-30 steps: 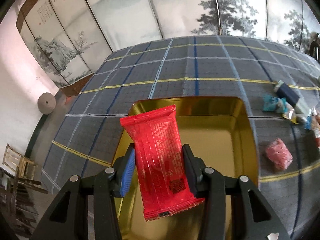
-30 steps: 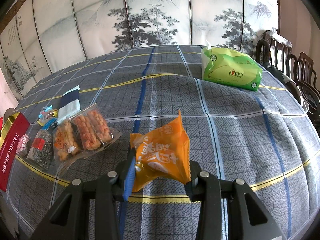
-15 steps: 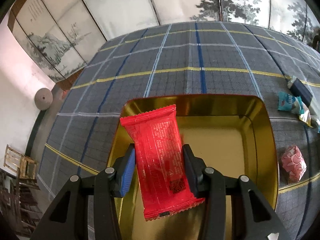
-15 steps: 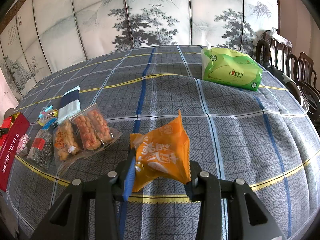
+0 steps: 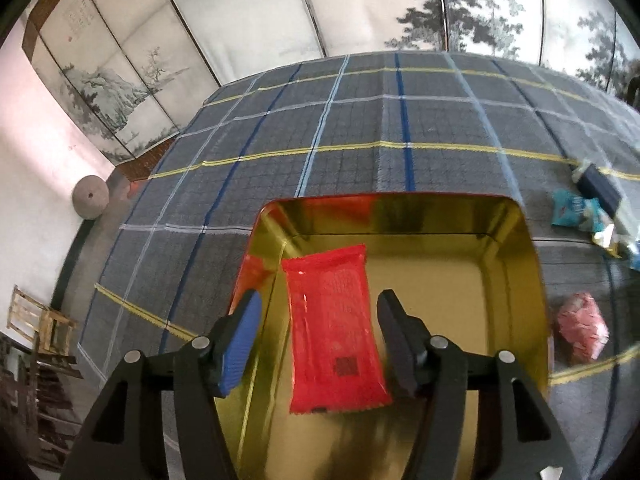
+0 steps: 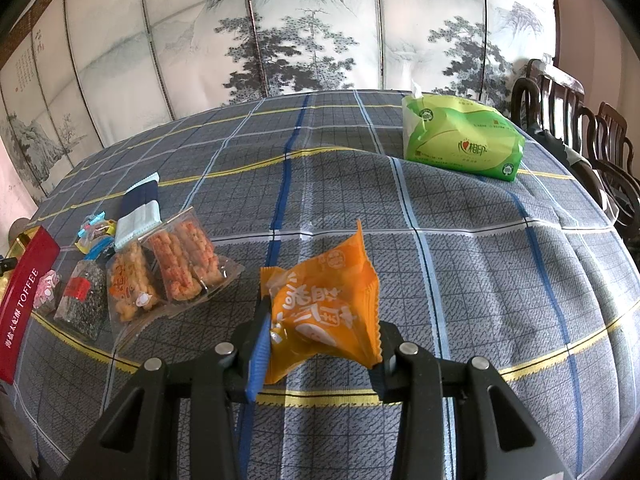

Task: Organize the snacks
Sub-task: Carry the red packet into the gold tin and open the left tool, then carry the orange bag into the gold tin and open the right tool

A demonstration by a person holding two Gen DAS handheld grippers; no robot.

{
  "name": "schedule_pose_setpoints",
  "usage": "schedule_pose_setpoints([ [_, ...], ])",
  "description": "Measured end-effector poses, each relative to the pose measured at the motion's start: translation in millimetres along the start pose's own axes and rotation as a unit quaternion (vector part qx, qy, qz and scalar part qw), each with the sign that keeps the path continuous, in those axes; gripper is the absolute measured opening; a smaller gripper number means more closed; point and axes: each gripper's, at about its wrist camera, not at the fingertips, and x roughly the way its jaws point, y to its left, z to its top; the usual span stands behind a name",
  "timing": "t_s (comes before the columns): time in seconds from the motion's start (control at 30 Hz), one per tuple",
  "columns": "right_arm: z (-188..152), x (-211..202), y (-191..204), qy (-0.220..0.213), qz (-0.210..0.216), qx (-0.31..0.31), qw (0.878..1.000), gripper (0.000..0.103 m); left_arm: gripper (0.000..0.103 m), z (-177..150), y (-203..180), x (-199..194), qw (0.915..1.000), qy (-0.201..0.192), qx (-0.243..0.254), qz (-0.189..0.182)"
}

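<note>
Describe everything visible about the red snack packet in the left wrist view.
The red snack packet is a flat, glossy foil-like wrapper with crimped ends, small print and a dark code square. It lies lengthwise over the gold tin's floor, between the left gripper's jaws, which have just been opening; neither pad touches it now. Whether it has landed cannot be told.

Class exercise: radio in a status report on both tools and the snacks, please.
Left tool jaws just opened, red packet loose over the tin. Right tool shut on orange packet. Nothing in the way.
</note>
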Motion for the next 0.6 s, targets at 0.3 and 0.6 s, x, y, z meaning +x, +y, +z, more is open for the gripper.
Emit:
schedule_pose_setpoints([
  [0.3, 2.7, -15.3, -0.9, -0.009, 0.006, 0.014, 1.0, 0.04, 0.081, -30.1, 5.7, -62.2, 0.9975, -0.056, -0.04, -0.016],
  [0.6, 24.2, -56.0, 47.1, -0.042, 0.063, -0.011, 0.997, 0.04, 0.103, -49.9, 10.9, -107.7, 0.9943, -0.08, -0.068, -0.019],
])
